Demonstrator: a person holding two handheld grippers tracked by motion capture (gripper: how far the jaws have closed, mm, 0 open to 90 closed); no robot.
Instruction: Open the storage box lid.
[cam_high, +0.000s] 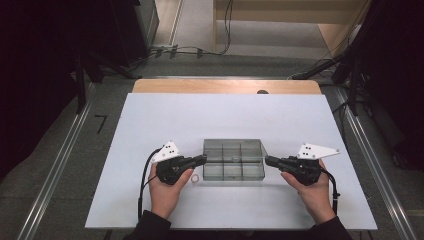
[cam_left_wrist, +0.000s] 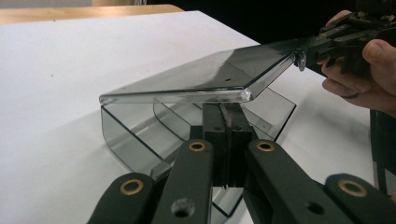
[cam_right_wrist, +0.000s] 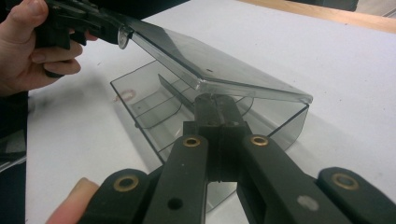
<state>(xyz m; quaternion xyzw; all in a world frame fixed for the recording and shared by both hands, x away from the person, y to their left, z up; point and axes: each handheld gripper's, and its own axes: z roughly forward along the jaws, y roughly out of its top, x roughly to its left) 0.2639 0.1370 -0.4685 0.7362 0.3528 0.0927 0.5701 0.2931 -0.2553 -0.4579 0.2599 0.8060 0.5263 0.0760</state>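
A smoky clear compartment box (cam_high: 233, 169) sits in the middle of the white table (cam_high: 200, 115). Its lid (cam_left_wrist: 210, 74) is raised and tilted above the tray (cam_left_wrist: 130, 135), with the lid's far edge close to the back wall. My left gripper (cam_high: 204, 158) is shut on the lid's left end, the jaws (cam_left_wrist: 227, 116) pressed together at its lip. My right gripper (cam_high: 266, 160) is shut on the opposite end (cam_right_wrist: 212, 100). Seen from the right gripper, the lid (cam_right_wrist: 210, 60) slopes over the dividers (cam_right_wrist: 154, 107). Each gripper view also catches the other gripper across the box.
A small pale ring (cam_high: 196, 178) lies on the table just left of the box's front corner, beside the left hand. A wooden strip (cam_high: 225, 86) borders the table's far edge. Metal rails and cables run on the floor around it.
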